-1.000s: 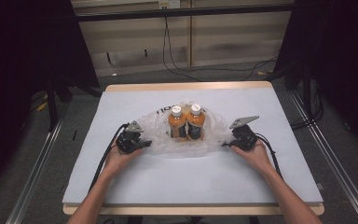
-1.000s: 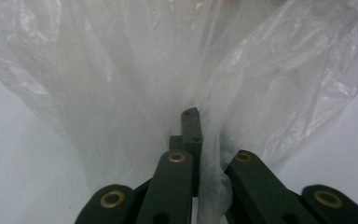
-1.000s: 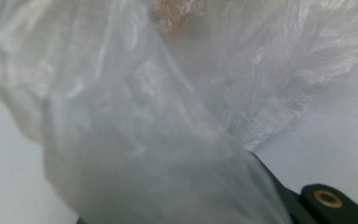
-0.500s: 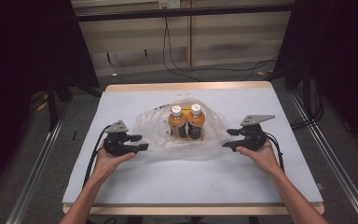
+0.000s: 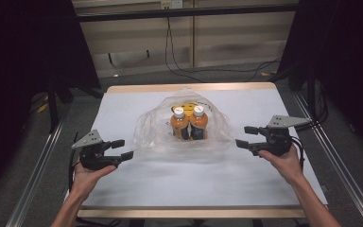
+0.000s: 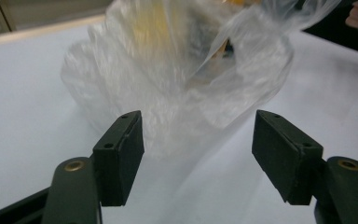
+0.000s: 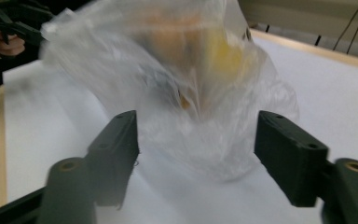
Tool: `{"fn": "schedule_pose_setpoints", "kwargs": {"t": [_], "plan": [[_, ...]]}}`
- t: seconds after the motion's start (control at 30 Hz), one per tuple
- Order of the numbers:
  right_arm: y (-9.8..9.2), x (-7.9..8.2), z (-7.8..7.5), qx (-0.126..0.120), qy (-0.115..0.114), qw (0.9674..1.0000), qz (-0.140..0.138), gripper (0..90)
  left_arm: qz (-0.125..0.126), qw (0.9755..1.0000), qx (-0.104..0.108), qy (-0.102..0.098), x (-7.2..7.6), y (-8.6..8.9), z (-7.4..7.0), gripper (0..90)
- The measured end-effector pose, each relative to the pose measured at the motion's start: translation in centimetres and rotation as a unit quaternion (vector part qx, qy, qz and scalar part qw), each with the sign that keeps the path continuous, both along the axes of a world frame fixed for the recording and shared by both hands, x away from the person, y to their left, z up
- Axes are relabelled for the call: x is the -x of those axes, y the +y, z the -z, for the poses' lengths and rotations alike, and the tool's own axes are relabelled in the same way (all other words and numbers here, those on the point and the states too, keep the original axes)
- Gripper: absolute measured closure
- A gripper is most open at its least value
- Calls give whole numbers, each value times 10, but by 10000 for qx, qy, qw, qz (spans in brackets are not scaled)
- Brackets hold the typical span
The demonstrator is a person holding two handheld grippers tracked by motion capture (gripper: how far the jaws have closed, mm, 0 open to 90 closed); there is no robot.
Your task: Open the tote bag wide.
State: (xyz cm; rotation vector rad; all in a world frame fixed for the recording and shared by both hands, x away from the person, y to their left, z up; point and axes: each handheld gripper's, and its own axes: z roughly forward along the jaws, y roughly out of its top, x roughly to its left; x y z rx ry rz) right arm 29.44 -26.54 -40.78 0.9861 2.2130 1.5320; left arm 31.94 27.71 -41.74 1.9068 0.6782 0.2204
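The clear plastic bag is seen lying crumpled at the middle of the white tabletop, with two orange bottles standing upright side by side inside it, white caps up. The left tongs are held off to the bag's left and the right tongs off to its right, each well clear of the plastic. Both pairs have just been opening, and their jaws are now seen apart with nothing between them. In both gripper views the bag is seen beyond the parted jaws, untouched.
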Motion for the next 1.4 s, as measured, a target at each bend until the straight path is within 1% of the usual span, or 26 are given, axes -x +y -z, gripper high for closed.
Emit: {"fn": "schedule_pose_setpoints", "kwargs": {"t": [0.07,0.1,0.17,0.23,0.33,0.4,0.5,0.6,0.63,0.67,0.7,0.73,0.83,0.93,0.97,1.0,1.03,1.07,1.1,1.17,1.23,1.27,1.3,1.33,1.37,1.4], "plan": [[0,-1,-7,-50,-97,9999,-19,401,7,9997,202,-112,-1,0,-13,362],[1,-3,-12,-104,-130,9998,-53,466,25,9996,229,-141,-3,-1,-16,387],[3,-6,-18,-179,-171,9997,-79,508,105,9990,373,-227,-10,-7,-25,427],[9,-14,-27,-310,-231,9991,-198,599,215,9984,427,-304,-17,-18,-33,512],[20,-27,-40,-422,-352,9980,-322,686,430,9974,447,-363,-28,-37,-42,600],[26,-35,-49,-485,-429,9972,-379,729,552,9970,371,-386,-35,-52,-48,636],[41,-47,-64,-443,-509,9959,-603,790,845,9953,77,-462,-45,-75,-57,672],[58,-55,-68,-230,-471,9953,-814,834,1084,9922,-406,-465,-53,-99,-61,696],[63,-58,-68,-153,-446,9950,-885,849,1090,9903,-717,-477,-57,-108,-60,708],[70,-62,-65,30,-345,9950,-939,863,1099,9887,-932,-423,-62,-115,-56,716],[76,-67,-59,240,-220,9946,-987,869,1086,9885,-998,-341,-65,-118,-52,737],[78,-70,-55,355,-125,9939,-1036,869,1051,9872,-1155,-326,-69,-121,-47,747],[78,-85,-31,737,268,9925,-937,883,906,9854,-1438,-140,-83,-127,-30,760],[78,-95,-9,1044,528,9895,-852,900,805,9816,-1730,-64,-92,-132,-19,770],[78,-98,-5,1103,580,9887,-827,900,768,9814,-1760,-4,-97,-133,-13,770],[78,-102,3,1201,660,9877,-751,900,792,9798,-1834,25,-100,-133,-11,770],[78,-105,6,1226,696,9872,-745,900,724,9798,-1863,78,-103,-134,-7,770],[79,-108,9,1262,741,9865,-735,900,777,9782,-1921,132,-106,-134,-3,770],[80,-110,12,1334,745,9857,-704,900,762,9789,-1885,202,-107,-136,2,770],[83,-113,17,1390,816,9841,-745,900,770,9756,-2044,203,-112,-137,8,770],[88,-116,25,1579,884,9803,-792,900,865,9710,-2220,195,-118,-138,14,770],[91,-118,31,1688,925,9777,-835,900,819,9744,-2076,264,-120,-140,18,770],[92,-119,34,1755,951,9763,-838,900,799,9756,-2016,340,-121,-141,22,770],[94,-121,39,1814,1005,9746,-849,900,866,9722,-2148,341,-124,-141,24,770],[96,-122,44,1886,1045,9729,-829,900,783,9754,-2022,394,-124,-143,29,771],[96,-123,48,1942,1090,9716,-806,900,941,9696,-2226,395,-126,-143,31,777]]}}
